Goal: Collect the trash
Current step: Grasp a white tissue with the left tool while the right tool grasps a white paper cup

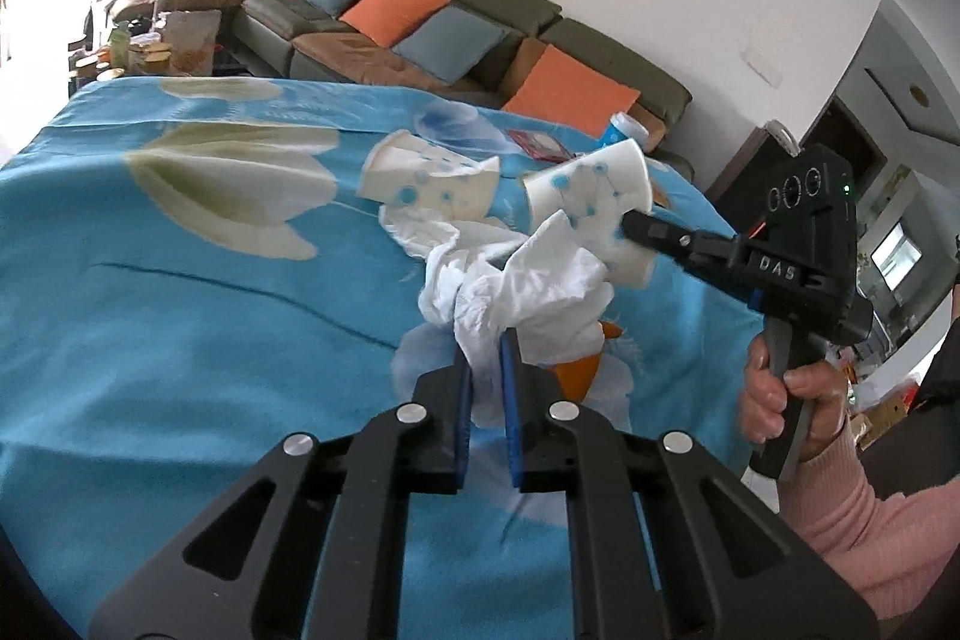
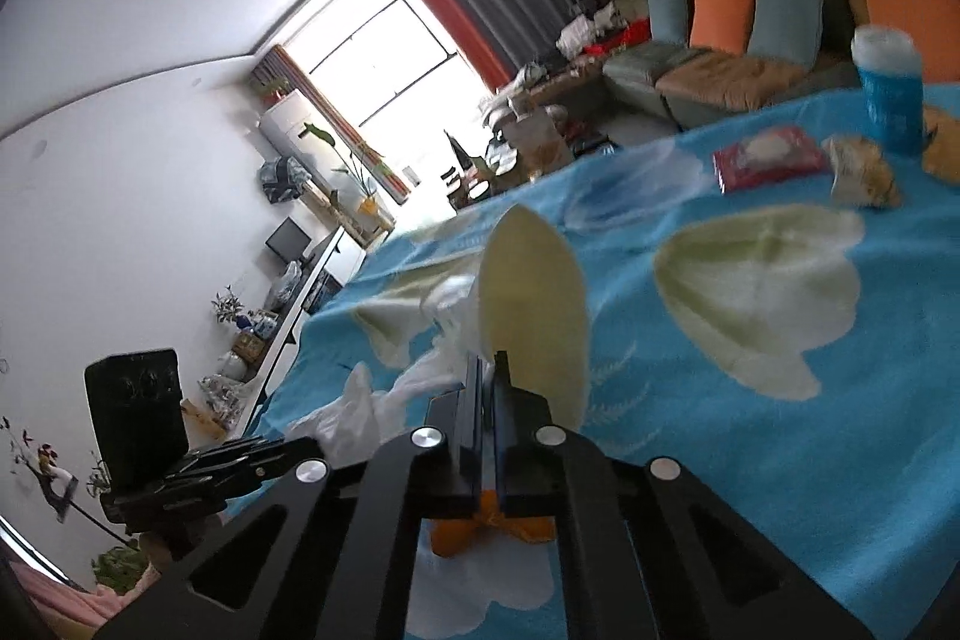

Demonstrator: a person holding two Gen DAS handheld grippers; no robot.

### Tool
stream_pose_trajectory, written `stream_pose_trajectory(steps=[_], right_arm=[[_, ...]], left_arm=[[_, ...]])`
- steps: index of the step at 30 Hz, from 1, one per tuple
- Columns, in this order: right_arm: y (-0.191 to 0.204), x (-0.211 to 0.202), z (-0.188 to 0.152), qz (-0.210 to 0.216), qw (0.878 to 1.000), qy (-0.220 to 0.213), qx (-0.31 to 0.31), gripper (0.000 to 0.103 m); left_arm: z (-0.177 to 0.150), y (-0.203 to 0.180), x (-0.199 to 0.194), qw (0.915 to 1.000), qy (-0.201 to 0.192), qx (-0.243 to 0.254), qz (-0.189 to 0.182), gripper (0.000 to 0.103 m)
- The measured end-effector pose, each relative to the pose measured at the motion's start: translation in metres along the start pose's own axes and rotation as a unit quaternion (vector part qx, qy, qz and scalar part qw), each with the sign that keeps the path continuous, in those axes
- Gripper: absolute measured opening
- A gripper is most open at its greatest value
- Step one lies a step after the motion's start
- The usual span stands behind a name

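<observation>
My left gripper (image 1: 485,340) is shut on a crumpled white tissue (image 1: 528,292) and holds it above the blue flowered cloth (image 1: 180,340). My right gripper (image 1: 627,223) is shut on the rim of a white paper cup with blue dots (image 1: 591,187), held in the air just right of the tissue. In the right wrist view the right gripper (image 2: 489,361) pinches the cup's wall (image 2: 534,298), with the tissue (image 2: 360,412) to the left. A second crushed paper cup (image 1: 426,181) lies on the cloth behind. An orange scrap (image 1: 579,370) lies under the tissue.
A blue can (image 2: 888,82), a red packet (image 2: 768,157) and a brown crumpled wrapper (image 2: 864,172) lie at the table's far side. A sofa with orange and blue cushions (image 1: 450,34) stands behind the table. The left gripper's body (image 2: 138,412) is at the lower left.
</observation>
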State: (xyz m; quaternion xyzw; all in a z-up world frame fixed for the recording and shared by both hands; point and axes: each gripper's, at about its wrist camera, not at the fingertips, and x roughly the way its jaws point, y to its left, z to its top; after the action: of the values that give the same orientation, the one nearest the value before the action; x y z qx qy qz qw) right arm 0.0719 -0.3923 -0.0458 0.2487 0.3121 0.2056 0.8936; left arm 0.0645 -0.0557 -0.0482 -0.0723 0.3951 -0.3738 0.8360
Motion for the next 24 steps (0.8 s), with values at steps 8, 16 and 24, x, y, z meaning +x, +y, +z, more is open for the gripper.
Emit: stream_pose_trajectory(steps=[8, 16, 24], right_arm=[[0.009, -0.009, 0.002, 0.002, 1.000, -0.013, -0.012, 0.002], [0.036, 0.004, 0.001, 0.027, 0.999, -0.003, -0.038, 0.002], [0.073, 0.030, -0.005, 0.067, 0.995, 0.022, -0.066, 0.002]], left_arm=[[-0.020, 0.018, -0.043, 0.9996, -0.018, -0.002, 0.021, 0.009], [-0.038, 0.024, -0.073, 0.9977, -0.038, -0.003, 0.056, 0.009], [-0.044, 0.029, -0.098, 0.9927, -0.062, -0.006, 0.103, 0.009]])
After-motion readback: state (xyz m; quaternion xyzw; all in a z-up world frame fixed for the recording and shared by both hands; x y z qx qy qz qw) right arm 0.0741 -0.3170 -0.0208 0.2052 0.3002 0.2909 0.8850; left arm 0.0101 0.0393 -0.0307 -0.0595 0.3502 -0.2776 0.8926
